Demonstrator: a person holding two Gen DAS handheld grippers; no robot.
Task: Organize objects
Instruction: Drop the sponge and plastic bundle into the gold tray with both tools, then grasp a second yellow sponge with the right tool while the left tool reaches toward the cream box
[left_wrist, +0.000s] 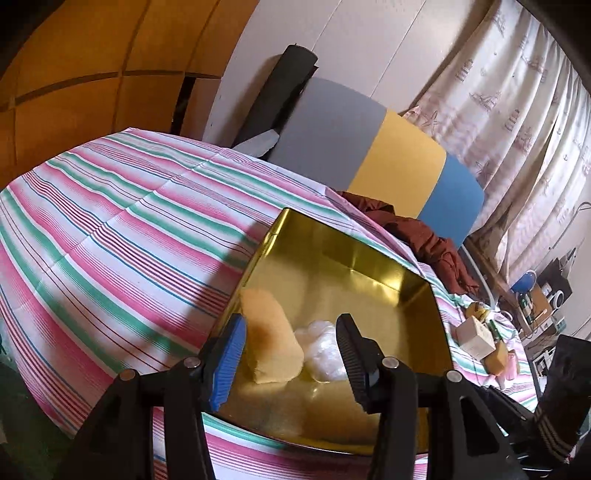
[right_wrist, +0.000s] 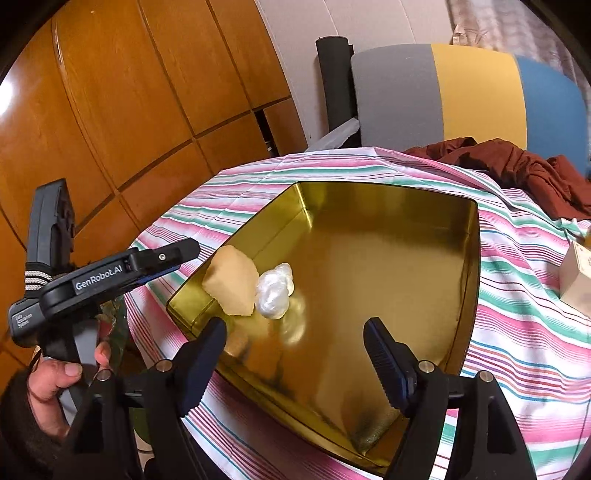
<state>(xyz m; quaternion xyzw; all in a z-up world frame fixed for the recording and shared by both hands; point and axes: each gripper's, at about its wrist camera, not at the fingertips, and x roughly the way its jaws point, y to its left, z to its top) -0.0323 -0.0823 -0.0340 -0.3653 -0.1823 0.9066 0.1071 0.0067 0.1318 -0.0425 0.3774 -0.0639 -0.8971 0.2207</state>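
Partway through, by my read. Gold metal tin (right_wrist: 388, 266) sits open on the striped tablecloth (left_wrist: 110, 229) covering the desk, and two items are already inside: a tan sponge block (right_wrist: 232, 286) and a crumpled wad of clear plastic wrap (right_wrist: 274, 291), touching each other, tucked against the tin's wall nearest the left claw. Rest of the tin floor is bare. Left claw (left_wrist: 290, 360) hangs over the near rim of the tin, jaws apart, gripping nothing; the sponge block (left_wrist: 271, 338) and plastic wad (left_wrist: 321, 349) lie just ahead of it, between its fingertips in the wrist view, so looks like a fresh drop, judgement only. Right claw (right_wrist: 295, 354) is also spread wide and empty, hovering above the tin's near corner, sponge and wad ahead and to its left. Left over: off to the right of the left claw, beyond the tin's far side wall, a small cluster waits on the cloth — a pale wooden cube-like box (left_wrist: 474, 338), another tan sponge-like piece (left_wrist: 496, 360), something pink beside it, plus smaller bits too blurred to name. So two in, several to go. A dark red cloth (right_wrist: 517, 166) is bunched at the desk's far edge by the gray-yellow-blue chair back (left_wrist: 376, 147); cannot tell if it belongs to the task.
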